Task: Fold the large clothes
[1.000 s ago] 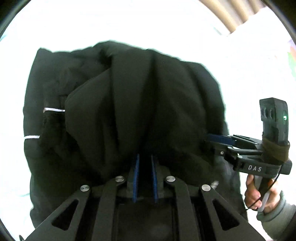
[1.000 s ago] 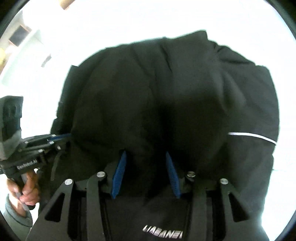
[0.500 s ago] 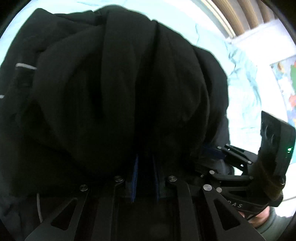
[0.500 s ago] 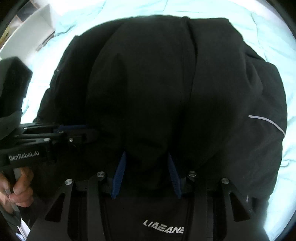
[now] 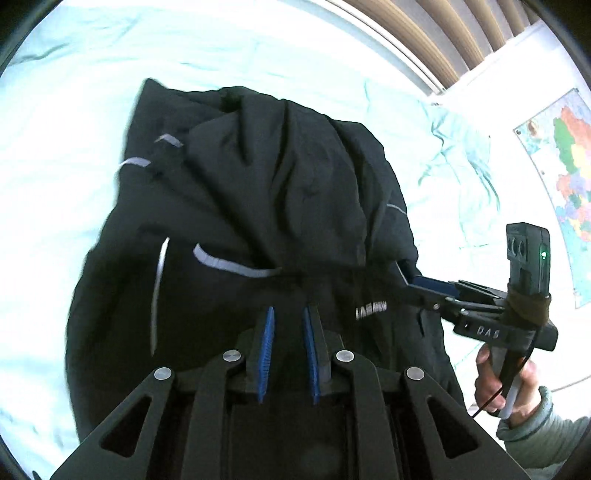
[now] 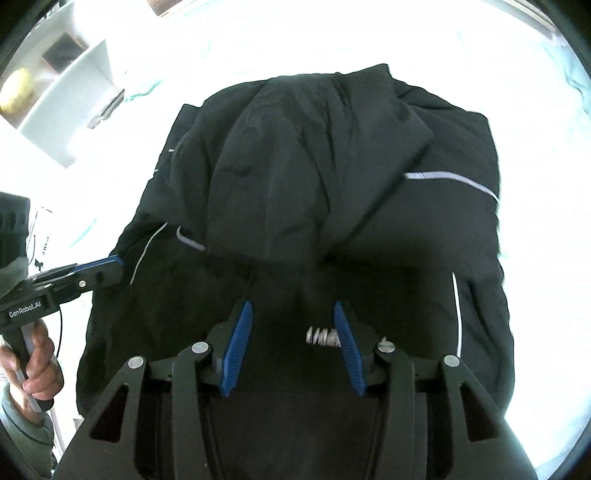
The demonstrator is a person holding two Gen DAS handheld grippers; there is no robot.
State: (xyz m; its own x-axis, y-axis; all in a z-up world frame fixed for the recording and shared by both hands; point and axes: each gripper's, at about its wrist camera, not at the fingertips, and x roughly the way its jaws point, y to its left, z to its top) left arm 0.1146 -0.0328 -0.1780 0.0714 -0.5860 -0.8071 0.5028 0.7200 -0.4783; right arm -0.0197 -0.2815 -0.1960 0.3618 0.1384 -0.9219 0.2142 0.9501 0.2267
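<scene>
A large black jacket (image 5: 280, 206) with thin silver stripes lies bunched and folded over on a pale blue bed sheet (image 5: 66, 122); it also fills the right wrist view (image 6: 332, 192). My left gripper (image 5: 289, 314) hovers at the jacket's near edge, its blue pads a narrow gap apart with no cloth between them. My right gripper (image 6: 291, 310) is open wide over the near edge by a white logo, holding nothing. Each gripper shows in the other's view: the right one (image 5: 428, 284) beside the jacket's right side, the left one (image 6: 107, 264) at its left side.
The bed sheet (image 6: 424, 40) surrounds the jacket on all sides. A wooden slatted headboard (image 5: 424, 33) and a wall map (image 5: 565, 173) stand at the right. White shelving (image 6: 70, 99) stands at the left of the right wrist view.
Both grippers have let go of the jacket fold and pulled back. The fold now lies on top of the jacket. The right gripper's jaws have opened wider.
</scene>
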